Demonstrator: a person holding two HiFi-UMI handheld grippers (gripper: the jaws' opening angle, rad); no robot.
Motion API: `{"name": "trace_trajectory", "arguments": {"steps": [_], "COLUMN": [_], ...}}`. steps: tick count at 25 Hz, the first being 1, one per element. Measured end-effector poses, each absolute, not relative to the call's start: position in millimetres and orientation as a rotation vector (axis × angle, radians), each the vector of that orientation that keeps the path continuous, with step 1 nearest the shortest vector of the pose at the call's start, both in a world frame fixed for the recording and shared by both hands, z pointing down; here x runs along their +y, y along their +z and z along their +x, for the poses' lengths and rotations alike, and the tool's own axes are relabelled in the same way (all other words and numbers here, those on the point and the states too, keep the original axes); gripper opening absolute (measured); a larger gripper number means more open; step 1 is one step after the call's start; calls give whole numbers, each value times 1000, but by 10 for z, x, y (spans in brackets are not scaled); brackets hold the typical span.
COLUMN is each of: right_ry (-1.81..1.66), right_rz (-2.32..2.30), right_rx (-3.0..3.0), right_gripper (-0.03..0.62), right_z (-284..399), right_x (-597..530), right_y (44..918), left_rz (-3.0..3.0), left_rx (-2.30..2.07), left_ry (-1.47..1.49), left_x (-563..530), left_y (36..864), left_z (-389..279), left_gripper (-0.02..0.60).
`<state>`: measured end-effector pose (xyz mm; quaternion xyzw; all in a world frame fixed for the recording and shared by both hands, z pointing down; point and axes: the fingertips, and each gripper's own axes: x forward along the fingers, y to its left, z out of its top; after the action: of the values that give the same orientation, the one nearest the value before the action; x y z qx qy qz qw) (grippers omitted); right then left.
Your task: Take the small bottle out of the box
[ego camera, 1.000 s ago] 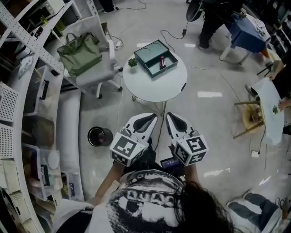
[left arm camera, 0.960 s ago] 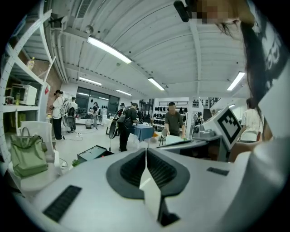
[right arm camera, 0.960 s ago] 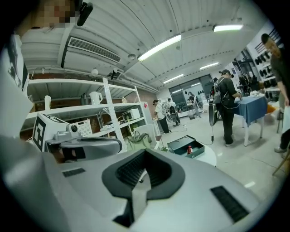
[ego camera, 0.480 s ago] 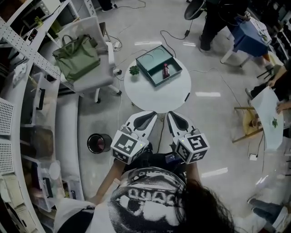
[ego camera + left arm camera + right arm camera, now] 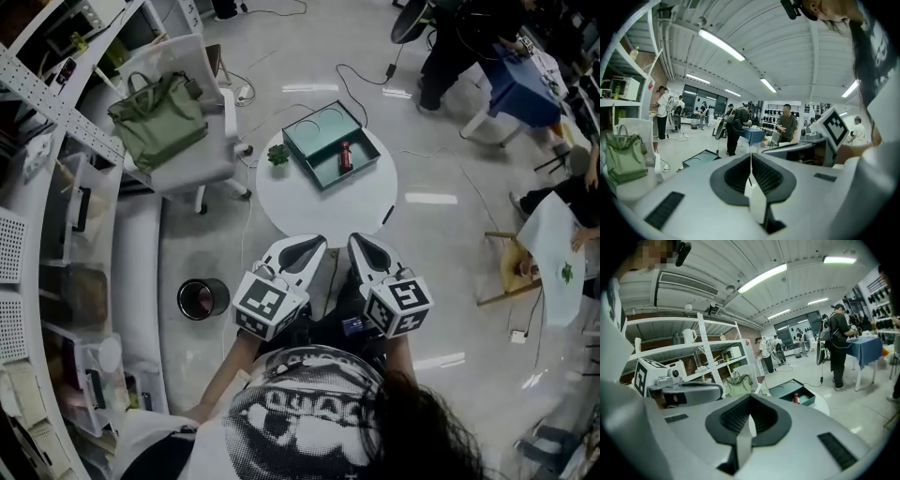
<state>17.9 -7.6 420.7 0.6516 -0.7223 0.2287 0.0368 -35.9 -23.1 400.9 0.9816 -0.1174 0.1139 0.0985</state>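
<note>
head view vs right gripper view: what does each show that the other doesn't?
Head view only: the small plant beside the box and the black bin on the floor.
Right gripper view only: the right gripper with its jaws pressed together and nothing between them, plus the ceiling lights.
Both: the red bottle inside the open teal box on the round table, and the green bag on the chair.

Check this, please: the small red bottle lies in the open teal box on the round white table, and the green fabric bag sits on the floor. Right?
Almost. The head view shows the green fabric bag on the white office chair, not the floor. The small red bottle does lie in the open teal box on the round white table.
</note>
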Motion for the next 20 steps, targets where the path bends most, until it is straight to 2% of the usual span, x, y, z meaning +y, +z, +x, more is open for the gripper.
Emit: {"name": "trace_trajectory", "arguments": {"steps": [13, 20], "right_ry": [735, 885], "right_rz": [1607, 1477], "right_rx": [-2369, -2355], "right_gripper": [-2, -2], "right_z": [1077, 1594], "right_x": [-1158, -1471], "right_y": [4501, 4979], "left_rz": [2775, 2699], "left_rx": [-717, -843], "left_ry": [354, 377], "left_x": [-1041, -1228], "left_y": [4173, 4156], "left_z": [425, 848], "left_gripper": [17, 17]}}
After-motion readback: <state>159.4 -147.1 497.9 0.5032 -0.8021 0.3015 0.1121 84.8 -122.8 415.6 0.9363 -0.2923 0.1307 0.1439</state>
